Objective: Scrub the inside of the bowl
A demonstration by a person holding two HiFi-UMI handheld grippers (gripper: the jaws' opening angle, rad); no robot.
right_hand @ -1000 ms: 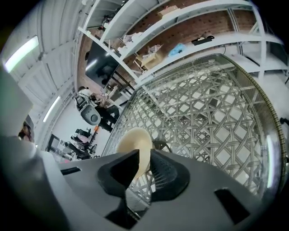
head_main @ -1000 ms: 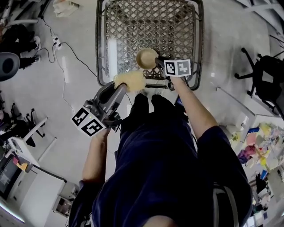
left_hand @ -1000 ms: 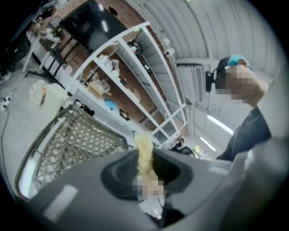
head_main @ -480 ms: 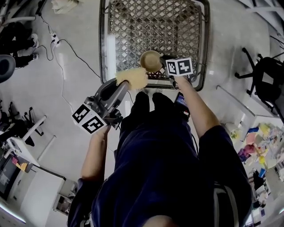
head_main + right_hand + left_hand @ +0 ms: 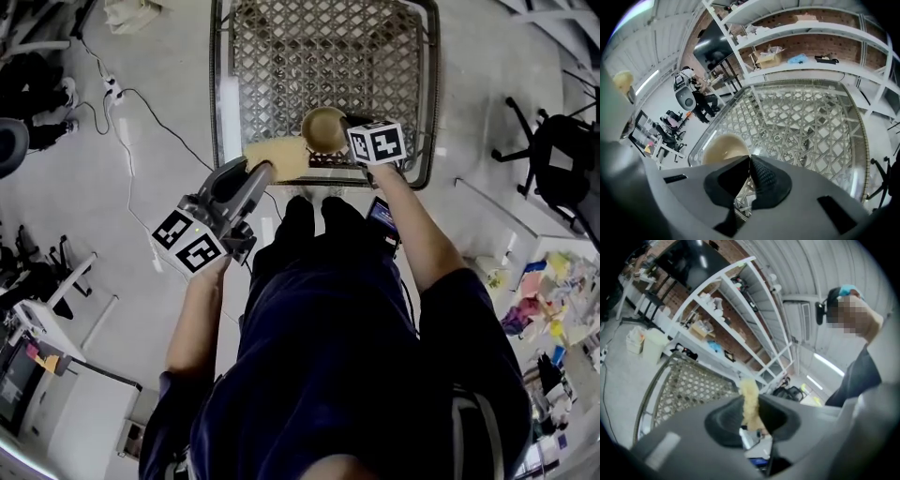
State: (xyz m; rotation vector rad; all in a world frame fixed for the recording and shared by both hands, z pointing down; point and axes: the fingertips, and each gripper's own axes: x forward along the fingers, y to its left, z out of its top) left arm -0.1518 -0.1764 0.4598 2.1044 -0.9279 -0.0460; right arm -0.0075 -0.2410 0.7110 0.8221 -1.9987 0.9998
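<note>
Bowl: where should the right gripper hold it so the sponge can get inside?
The rim of the bowl, on its right side, pinched from the right as the right gripper does. The thin wall fits the jaws, and that leaves the mouth clear for the sponge in the left gripper.

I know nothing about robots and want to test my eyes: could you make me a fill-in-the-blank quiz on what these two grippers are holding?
1. The left gripper is shut on a yellow ____.
2. The right gripper pinches the rim of a tan ____.
3. In the head view, the sponge sits to the ____ of the bowl, not inside it.

Missing words: sponge; bowl; left.
</note>
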